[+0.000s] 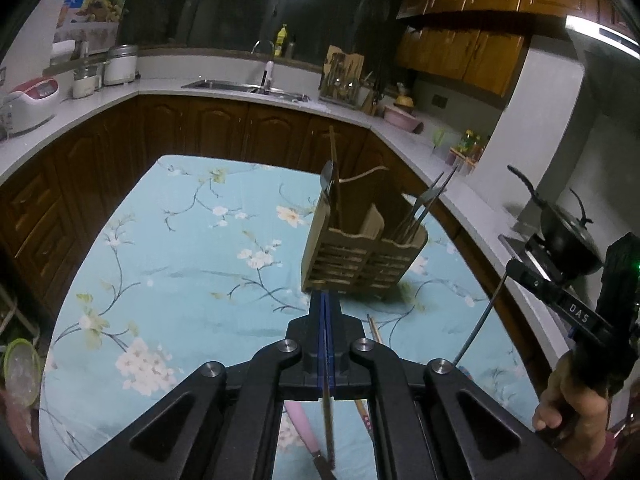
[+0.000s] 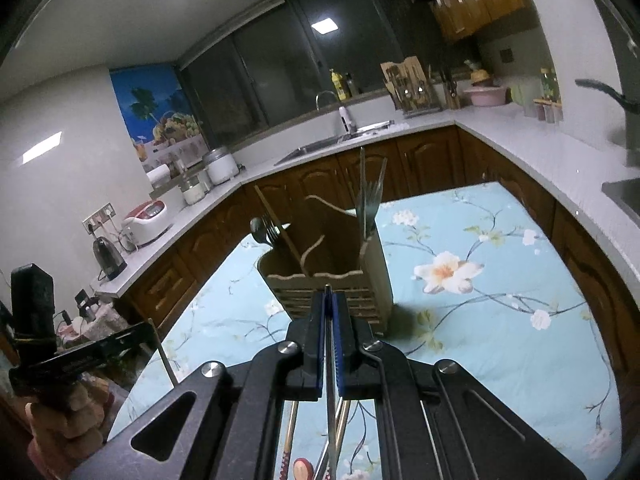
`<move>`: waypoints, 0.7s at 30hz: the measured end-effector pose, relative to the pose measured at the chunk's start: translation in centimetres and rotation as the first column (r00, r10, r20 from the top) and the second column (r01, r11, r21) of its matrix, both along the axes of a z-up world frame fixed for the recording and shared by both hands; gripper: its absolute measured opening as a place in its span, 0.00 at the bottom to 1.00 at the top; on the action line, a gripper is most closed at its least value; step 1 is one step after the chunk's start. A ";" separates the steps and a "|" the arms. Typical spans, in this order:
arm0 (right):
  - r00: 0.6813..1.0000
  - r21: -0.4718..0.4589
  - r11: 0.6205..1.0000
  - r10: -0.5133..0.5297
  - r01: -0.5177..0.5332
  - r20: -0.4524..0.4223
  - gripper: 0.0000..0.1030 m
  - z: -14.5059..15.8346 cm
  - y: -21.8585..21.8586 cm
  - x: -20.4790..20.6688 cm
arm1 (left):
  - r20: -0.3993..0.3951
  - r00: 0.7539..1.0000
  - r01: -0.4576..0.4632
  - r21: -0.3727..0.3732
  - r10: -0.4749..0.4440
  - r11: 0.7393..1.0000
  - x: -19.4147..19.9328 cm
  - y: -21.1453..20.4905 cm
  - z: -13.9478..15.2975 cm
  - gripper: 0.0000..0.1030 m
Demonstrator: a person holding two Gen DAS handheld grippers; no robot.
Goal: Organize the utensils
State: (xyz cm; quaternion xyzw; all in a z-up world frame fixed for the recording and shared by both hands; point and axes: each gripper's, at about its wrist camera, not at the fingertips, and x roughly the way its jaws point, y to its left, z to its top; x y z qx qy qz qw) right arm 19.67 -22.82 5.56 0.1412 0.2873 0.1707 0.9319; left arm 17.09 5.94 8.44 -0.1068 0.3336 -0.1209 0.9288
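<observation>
Ahead: wooden caddy (image 1: 362,256) | beneath: loose chopsticks (image 1: 374,330) | floral tablecloth (image 1: 192,264)

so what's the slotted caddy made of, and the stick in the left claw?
Caddy: looks like unfinished pale wood or bamboo, matte, with slatted front and a scalloped cut rim.
Stick clamped in the left claw: thin, brown, matte, probably a wooden or bamboo chopstick; blur leaves it open.

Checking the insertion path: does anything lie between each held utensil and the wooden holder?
Nothing visible does. The left gripper grips a wooden chopstick, the right gripper a metal utensil; only bare tablecloth separates both from the wooden holder.
</observation>
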 end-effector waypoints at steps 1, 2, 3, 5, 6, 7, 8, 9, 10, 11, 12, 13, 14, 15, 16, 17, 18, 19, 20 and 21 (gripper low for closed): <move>1.000 0.000 1.000 -0.001 0.001 0.005 0.04 0.2 0.0 0.0 | 0.006 1.000 -0.001 -0.004 0.001 1.000 -0.1 0.1 0.2 0.00; 1.000 0.001 1.000 -0.002 0.002 0.010 0.04 0.4 0.0 -0.1 | 0.012 1.000 -0.002 -0.006 0.002 1.000 -0.3 0.3 0.4 0.00; 1.000 0.001 1.000 -0.002 0.002 0.015 0.04 0.6 0.0 -0.1 | 0.016 1.000 -0.002 -0.007 0.003 1.000 -0.3 0.4 0.5 0.00; 1.000 0.000 1.000 -0.002 0.002 0.024 0.04 0.8 0.1 -0.1 | 0.024 1.000 -0.002 -0.004 0.002 1.000 -0.4 0.4 0.7 0.00; 1.000 -0.003 1.000 0.000 0.000 0.027 0.04 0.9 0.1 -0.1 | 0.023 1.000 0.001 0.000 -0.001 1.000 -0.3 0.4 0.7 0.00; 1.000 -0.007 1.000 0.000 0.000 0.029 0.04 1.0 0.2 0.0 | 0.020 1.000 0.001 0.003 -0.001 1.000 -0.1 0.4 0.5 0.00; 1.000 -0.007 1.000 0.003 -0.002 0.029 0.04 1.0 0.2 0.0 | 0.014 1.000 -0.004 0.007 0.004 1.000 0.1 0.5 0.3 0.00; 1.000 -0.006 1.000 0.004 -0.004 0.028 0.04 0.9 0.2 0.1 | 0.005 1.000 -0.008 0.011 0.008 1.000 0.5 0.4 0.0 0.00; 1.000 -0.006 1.000 0.006 -0.006 0.027 0.04 0.8 0.3 0.2 | -0.016 1.000 -0.009 0.017 0.010 1.000 1.0 0.4 -0.6 0.00; 1.000 -0.006 1.000 0.005 -0.005 0.027 0.04 0.9 0.3 0.1 | -0.046 0.999 -0.012 0.018 0.013 1.000 1.8 0.4 -1.4 0.00; 1.000 -0.005 1.000 0.005 -0.005 0.025 0.04 0.7 0.2 0.2 | -0.077 0.997 -0.017 0.013 0.018 1.000 2.7 0.5 -2.1 0.00; 1.000 -0.004 1.000 0.007 -0.007 0.022 0.04 0.6 0.1 0.3 | -0.110 0.994 -0.017 0.008 0.018 1.000 3.7 0.4 -3.1 0.00; 1.000 -0.002 1.000 0.008 -0.007 0.017 0.04 0.4 0.1 0.5 | -0.142 0.990 -0.018 0.015 0.020 1.000 4.8 0.2 -4.1 0.01; 1.000 0.001 1.000 0.007 -0.007 0.011 0.04 0.2 0.0 0.6 | -0.174 0.984 -0.028 0.019 0.031 0.999 6.0 0.1 -5.1 0.02; 1.000 0.003 1.000 0.007 -0.007 0.007 0.04 0.0 0.0 0.7 | -0.201 0.979 -0.034 0.014 0.036 0.999 7.1 -0.1 -5.9 0.03; 1.000 0.006 1.000 0.006 -0.006 0.003 0.04 -0.3 -0.1 0.8 | -0.229 0.973 -0.037 0.004 0.037 0.999 8.2 -0.3 -6.6 0.04; 1.000 0.009 1.000 0.005 -0.005 0.000 0.04 -0.4 -0.2 0.9 | -0.261 0.964 -0.049 -0.004 0.047 0.999 9.5 -0.5 -7.6 0.07; 1.000 0.015 1.000 0.006 -0.006 -0.003 0.04 -0.5 -0.4 1.0 | -0.275 0.960 -0.058 -0.009 0.053 0.998 10.6 -0.6 -8.1 0.11; 1.000 0.018 1.000 0.006 -0.006 -0.005 0.04 -0.5 -0.5 1.1 | -0.292 0.955 -0.066 -0.016 0.058 0.998 11.8 -0.7 -8.6 0.14; 1.000 0.020 1.000 0.006 -0.005 -0.004 0.04 -0.5 -0.6 1.1 | -0.316 0.946 -0.080 -0.027 0.067 0.996 13.1 -0.8 -9.3 0.21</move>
